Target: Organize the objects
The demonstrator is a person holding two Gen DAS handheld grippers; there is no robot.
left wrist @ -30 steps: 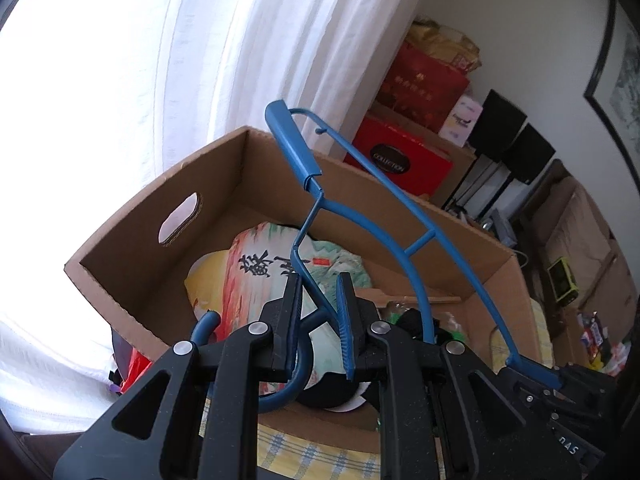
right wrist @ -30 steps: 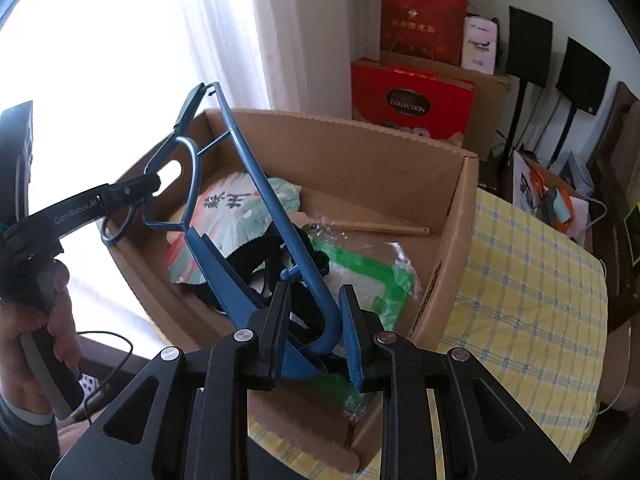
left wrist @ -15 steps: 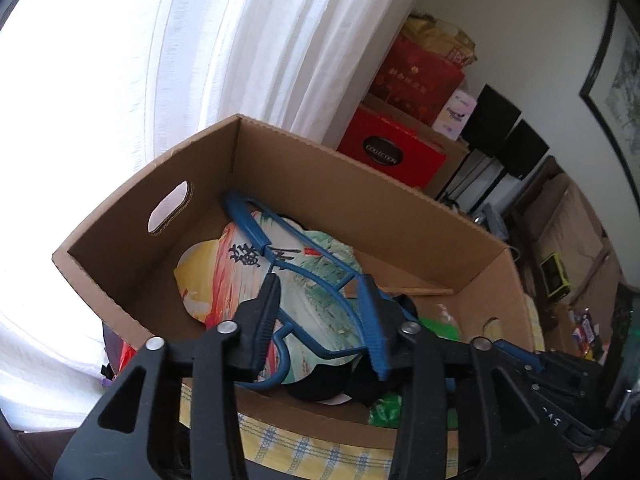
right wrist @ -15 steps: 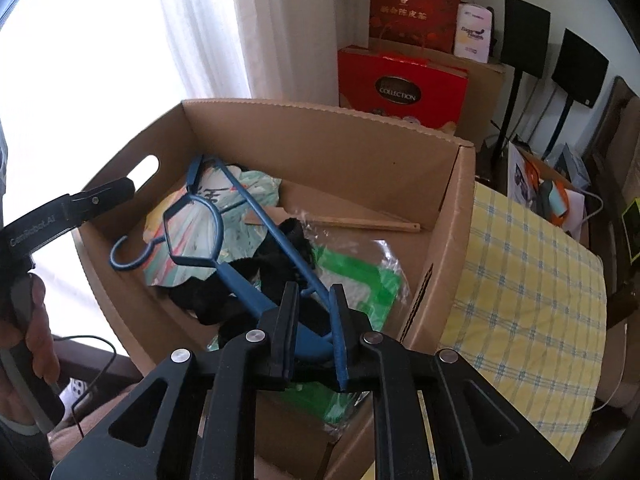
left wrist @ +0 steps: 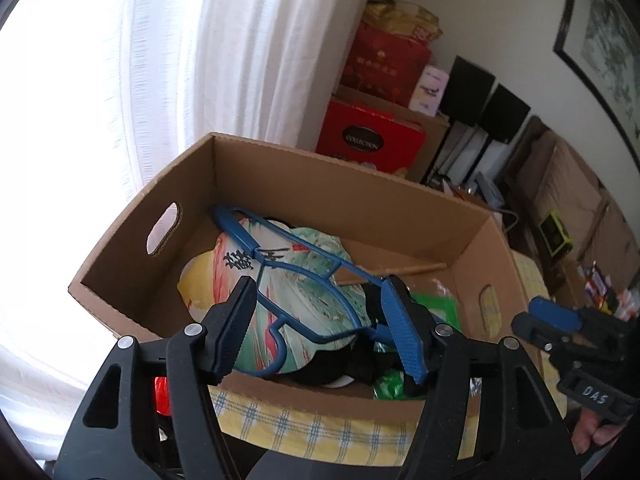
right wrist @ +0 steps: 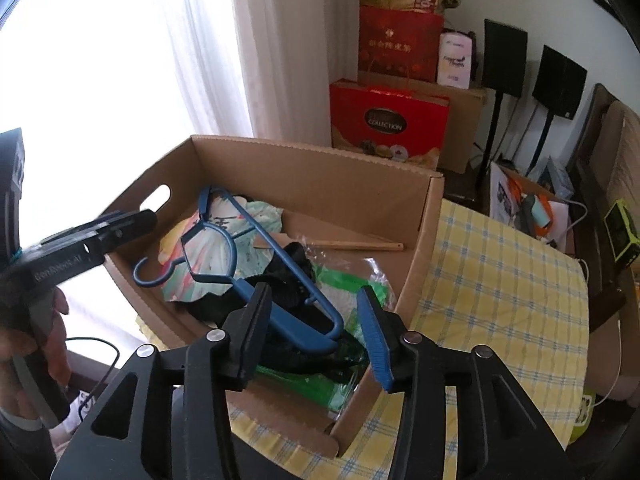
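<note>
A second ago both claws clamped the blue hanger (left wrist: 304, 280) upright over the cardboard box (left wrist: 320, 184); now it lies flat inside the box, across the printed paper fan (left wrist: 280, 300) and the dark clothing (right wrist: 288, 276), and neither claw touches it. The left claw (left wrist: 320, 328) has just been opening and its jaws stand apart with nothing pressed between them; the hanger's hook end only shows through the gap below. The right claw (right wrist: 316, 328) has likewise just been opening and hangs apart above the hanger's shoulder end, gripping nothing.

The right wrist view alone shows the hanger's hook (right wrist: 154, 276) curling toward the box's left wall, the yellow checked cloth (right wrist: 500, 280) over the table right of the box, and the hand (right wrist: 24, 344) carrying the left tool. The left wrist view alone shows the framed picture (left wrist: 600, 40) on the wall and the right tool's blue-tipped finger (left wrist: 556, 314) at the box's right end.

Both tools tilt steeply down toward the box from its near side.
</note>
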